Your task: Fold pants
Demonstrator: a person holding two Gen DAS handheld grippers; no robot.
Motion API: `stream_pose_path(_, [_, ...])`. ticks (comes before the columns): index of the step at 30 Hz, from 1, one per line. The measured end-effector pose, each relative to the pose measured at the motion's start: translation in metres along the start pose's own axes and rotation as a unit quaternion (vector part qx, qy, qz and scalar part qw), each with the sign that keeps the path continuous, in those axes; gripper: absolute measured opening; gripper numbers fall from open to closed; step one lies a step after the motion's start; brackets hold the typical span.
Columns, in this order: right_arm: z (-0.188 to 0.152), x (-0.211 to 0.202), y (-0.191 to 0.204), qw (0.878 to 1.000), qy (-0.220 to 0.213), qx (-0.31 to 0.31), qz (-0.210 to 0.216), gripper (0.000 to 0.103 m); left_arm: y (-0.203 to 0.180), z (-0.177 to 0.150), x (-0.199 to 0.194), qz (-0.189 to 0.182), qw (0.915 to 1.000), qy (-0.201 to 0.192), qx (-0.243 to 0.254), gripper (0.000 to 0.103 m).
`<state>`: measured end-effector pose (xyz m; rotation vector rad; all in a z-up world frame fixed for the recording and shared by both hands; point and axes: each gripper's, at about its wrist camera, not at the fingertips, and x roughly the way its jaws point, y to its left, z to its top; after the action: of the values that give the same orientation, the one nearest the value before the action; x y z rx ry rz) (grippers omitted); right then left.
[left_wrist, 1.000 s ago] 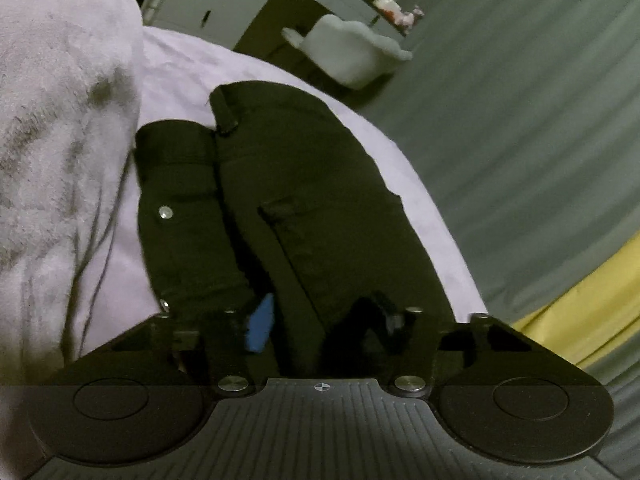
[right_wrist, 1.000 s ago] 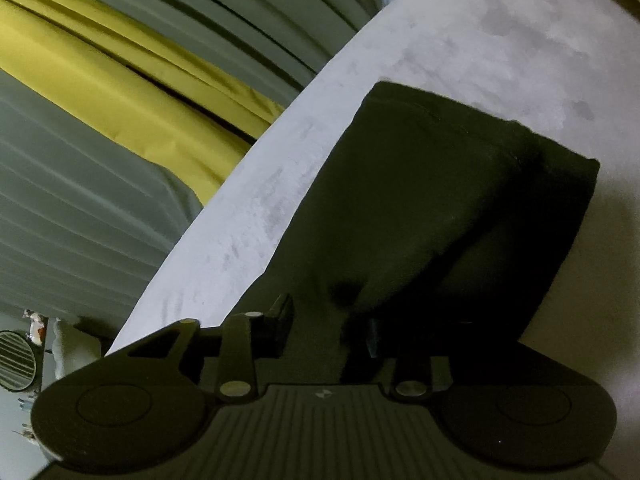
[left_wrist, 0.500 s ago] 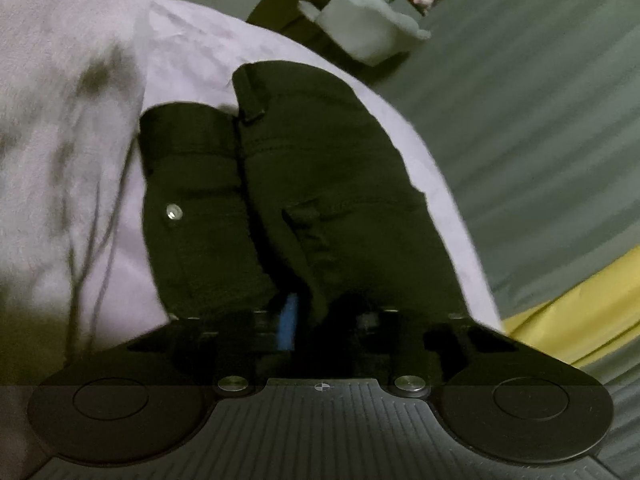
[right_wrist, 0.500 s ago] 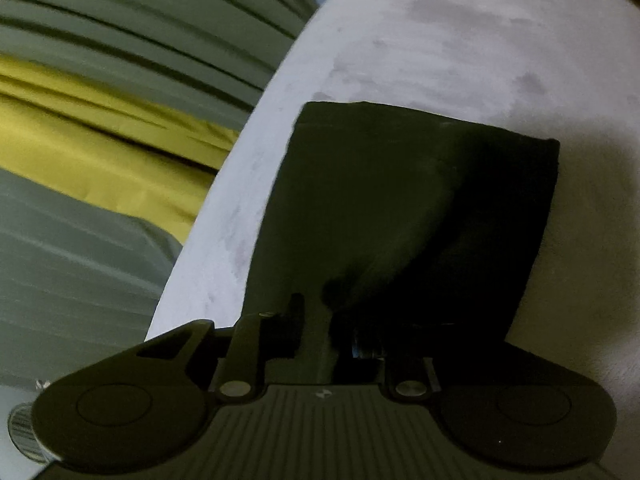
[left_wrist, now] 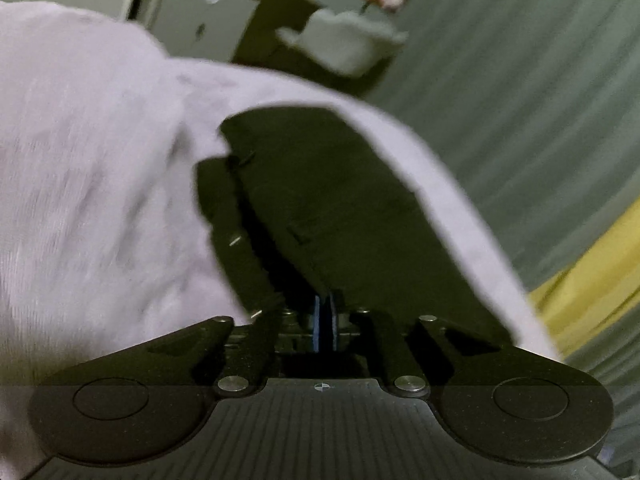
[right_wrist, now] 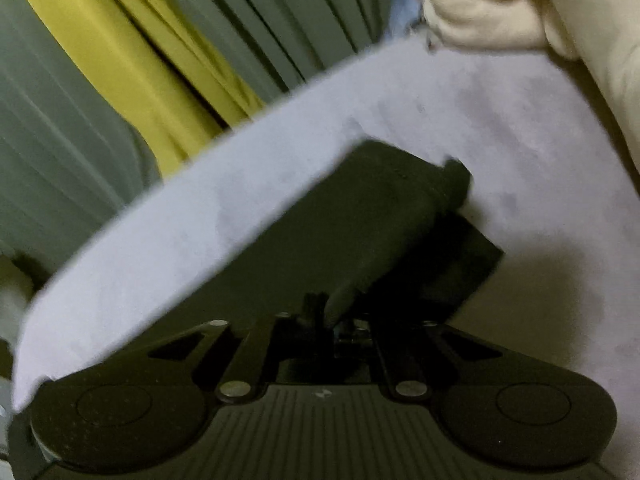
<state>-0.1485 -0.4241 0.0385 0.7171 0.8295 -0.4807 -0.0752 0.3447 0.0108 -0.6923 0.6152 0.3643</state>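
Note:
Black pants (left_wrist: 340, 208) lie on a pale lilac bed cover (left_wrist: 100, 180). The left wrist view shows their waistband end with a button and a pocket. My left gripper (left_wrist: 325, 312) has its blue pads pressed together on the near edge of the fabric. In the right wrist view the leg end of the pants (right_wrist: 360, 220) stretches away over the cover (right_wrist: 540, 160). My right gripper (right_wrist: 326, 312) pinches a raised fold of this fabric, its jaws closing a little tighter. Both views are blurred by motion.
The bed edge runs close beside the pants, with grey curtain (left_wrist: 520, 100) and a yellow cloth (left_wrist: 592, 280) beyond it. A white object (left_wrist: 344, 46) and a cabinet (left_wrist: 208, 24) stand at the far end. A cream bundle (right_wrist: 480, 4) lies at the bed's top right.
My left jaws went from open around the pants to shut on the fabric. Both views have rolled and shifted, and the leg end now looks pulled up under the right gripper.

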Motion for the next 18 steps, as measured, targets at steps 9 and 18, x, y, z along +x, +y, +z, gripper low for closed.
stream_pose_path(9, [0.005, 0.0, -0.025, 0.998, 0.0, 0.061, -0.015, 0.054, -0.026, -0.001, -0.032, 0.027, 0.9954, -0.076, 0.053, 0.056])
stream_pose_path(18, [0.007, 0.001, -0.039, 0.992, -0.044, 0.115, 0.005, 0.009, -0.076, -0.012, -0.035, -0.013, 0.9927, -0.087, 0.083, 0.074])
